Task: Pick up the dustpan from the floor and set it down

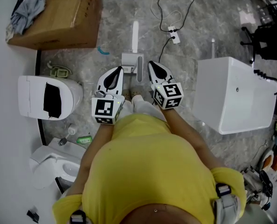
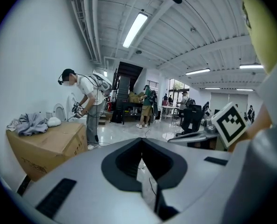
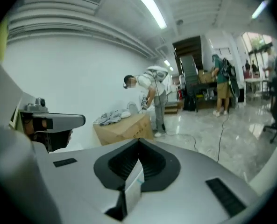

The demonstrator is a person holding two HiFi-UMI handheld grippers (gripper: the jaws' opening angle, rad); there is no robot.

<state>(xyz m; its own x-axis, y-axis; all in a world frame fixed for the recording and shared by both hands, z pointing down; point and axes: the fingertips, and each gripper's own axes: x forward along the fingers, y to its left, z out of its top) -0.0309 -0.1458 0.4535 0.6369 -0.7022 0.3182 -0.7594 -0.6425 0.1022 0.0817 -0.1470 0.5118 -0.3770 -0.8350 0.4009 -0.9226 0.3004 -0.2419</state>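
The white dustpan (image 1: 131, 62) stands on the grey marble floor, its long white handle (image 1: 135, 35) reaching away from me. In the head view both grippers hang above it. My left gripper (image 1: 120, 70) is just left of the pan and my right gripper (image 1: 150, 63) just right of it, neither visibly touching it. The left gripper (image 2: 141, 141) has its jaw tips together, and only floor shows through the slit below. The right gripper (image 3: 139, 141) is shut too. A narrow white strip (image 3: 133, 185) shows low between its jaws; I cannot tell what it is.
A cardboard box (image 1: 59, 17) with a cloth on it sits at the far left. A white toilet (image 1: 45, 97) is at the left, a white cabinet (image 1: 234, 92) at the right. A power strip (image 1: 174, 34) and cables lie beyond the dustpan. People (image 2: 87, 106) stand far off.
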